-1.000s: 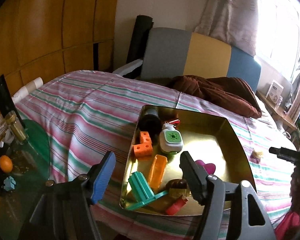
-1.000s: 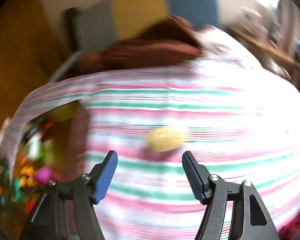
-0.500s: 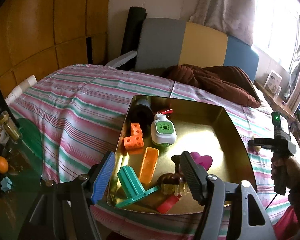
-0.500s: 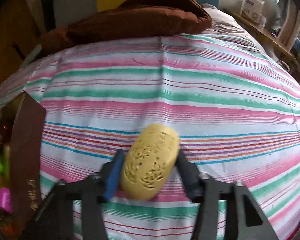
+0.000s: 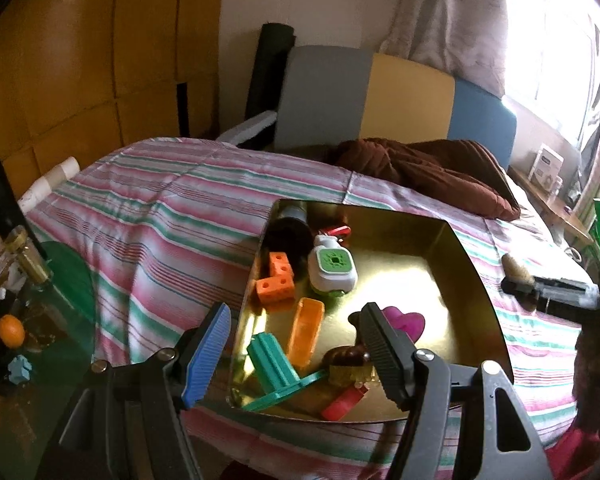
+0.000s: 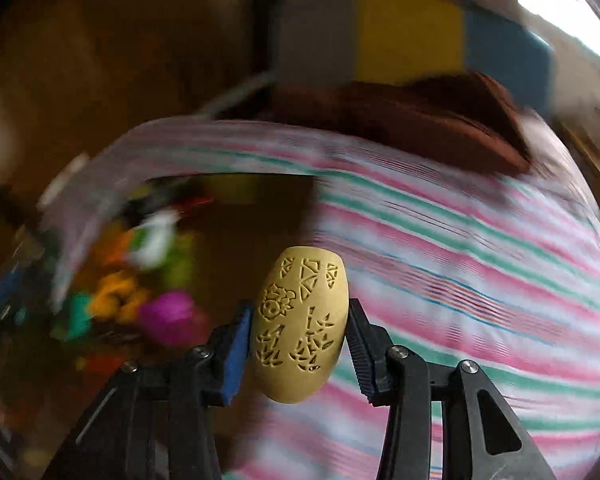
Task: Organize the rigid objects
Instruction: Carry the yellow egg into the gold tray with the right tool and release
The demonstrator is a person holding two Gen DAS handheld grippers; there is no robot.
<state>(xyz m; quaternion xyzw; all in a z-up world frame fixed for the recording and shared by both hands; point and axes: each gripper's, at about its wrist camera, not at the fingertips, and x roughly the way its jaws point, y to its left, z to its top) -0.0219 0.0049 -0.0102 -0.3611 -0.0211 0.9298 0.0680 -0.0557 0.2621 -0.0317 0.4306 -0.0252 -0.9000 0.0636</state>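
My right gripper (image 6: 298,344) is shut on a yellow carved egg (image 6: 300,328) and holds it above the striped bed, just right of the gold tray (image 6: 236,224), which is blurred by motion. In the left wrist view the egg (image 5: 516,266) shows at the tip of the right gripper, right of the tray (image 5: 472,280). The tray holds several toys: an orange block (image 5: 276,284), a white and green device (image 5: 332,266), a teal piece (image 5: 272,364), a pink heart (image 5: 406,322). My left gripper (image 5: 296,354) is open and empty over the tray's near edge.
A brown blanket (image 5: 424,170) lies at the head of the striped bed (image 5: 172,208). A glass side table (image 5: 24,344) at the left holds a bottle (image 5: 28,260) and an orange ball (image 5: 11,330). A shelf with a box (image 5: 546,168) stands at the right.
My right gripper closed on the yellow egg, lifted it off the bed and swung left toward the tray. My left gripper stayed open over the tray.
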